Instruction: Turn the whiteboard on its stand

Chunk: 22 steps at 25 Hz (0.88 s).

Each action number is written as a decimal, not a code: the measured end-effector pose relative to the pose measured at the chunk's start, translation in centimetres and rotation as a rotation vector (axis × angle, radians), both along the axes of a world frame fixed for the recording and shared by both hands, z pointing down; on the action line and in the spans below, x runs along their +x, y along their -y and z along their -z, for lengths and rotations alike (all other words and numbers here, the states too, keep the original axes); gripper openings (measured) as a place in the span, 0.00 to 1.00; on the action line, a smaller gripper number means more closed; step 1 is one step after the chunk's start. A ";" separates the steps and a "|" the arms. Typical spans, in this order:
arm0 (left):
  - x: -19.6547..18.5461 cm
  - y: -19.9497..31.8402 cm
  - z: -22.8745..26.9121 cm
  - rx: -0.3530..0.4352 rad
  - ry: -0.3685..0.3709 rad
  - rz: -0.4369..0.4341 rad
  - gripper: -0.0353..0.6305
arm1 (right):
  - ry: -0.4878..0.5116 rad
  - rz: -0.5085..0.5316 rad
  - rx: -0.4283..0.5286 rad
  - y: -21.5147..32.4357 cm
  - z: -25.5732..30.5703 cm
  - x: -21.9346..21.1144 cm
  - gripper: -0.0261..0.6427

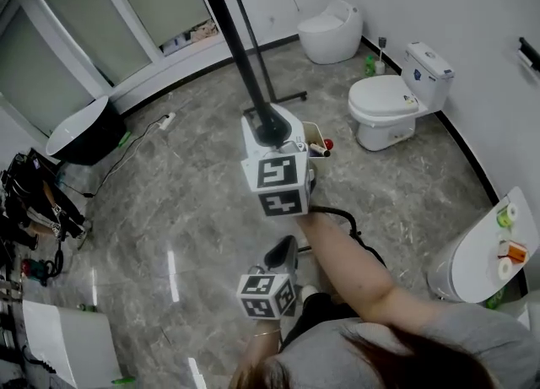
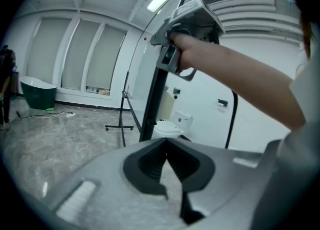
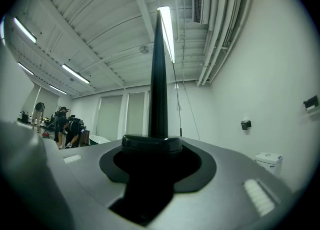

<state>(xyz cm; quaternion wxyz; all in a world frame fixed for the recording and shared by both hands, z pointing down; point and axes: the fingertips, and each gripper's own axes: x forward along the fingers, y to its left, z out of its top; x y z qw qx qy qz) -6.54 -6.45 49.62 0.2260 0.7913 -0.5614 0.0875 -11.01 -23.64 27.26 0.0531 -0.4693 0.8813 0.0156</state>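
The whiteboard (image 1: 237, 37) shows edge-on as a long black bar that rises toward the camera in the head view. A thin stand leg with a floor bar (image 1: 276, 98) lies behind it. My right gripper (image 1: 272, 131) is shut on the board's black edge (image 3: 159, 89), which fills the gap between the jaws and runs straight up. In the left gripper view that gripper (image 2: 187, 29) sits high on the dark edge (image 2: 152, 109). My left gripper (image 1: 283, 250) hangs lower, close to the person's body and clear of the board. It is shut (image 2: 166, 142) with nothing between its fingers.
A small tray of markers (image 1: 317, 148) sits beside the right gripper. Two toilets (image 1: 388, 105) (image 1: 331, 31) stand along the right wall. A dark bathtub (image 1: 84, 130) and a floor cable (image 1: 135, 147) are at the left. A white counter (image 1: 494, 252) is at the right. People (image 3: 67, 129) stand far off.
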 end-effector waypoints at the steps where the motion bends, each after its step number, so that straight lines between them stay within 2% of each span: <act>1: 0.3 -0.5 0.1 0.003 -0.003 0.014 0.06 | 0.000 0.005 0.001 -0.5 0.1 0.3 0.30; 14: 3.2 -6.0 -0.6 0.004 -0.029 0.131 0.06 | 0.017 0.051 0.010 -6.1 1.1 2.8 0.32; 22: 2.1 -7.6 -0.9 -0.003 -0.027 0.111 0.06 | 0.015 0.048 0.007 -8.7 1.4 3.3 0.33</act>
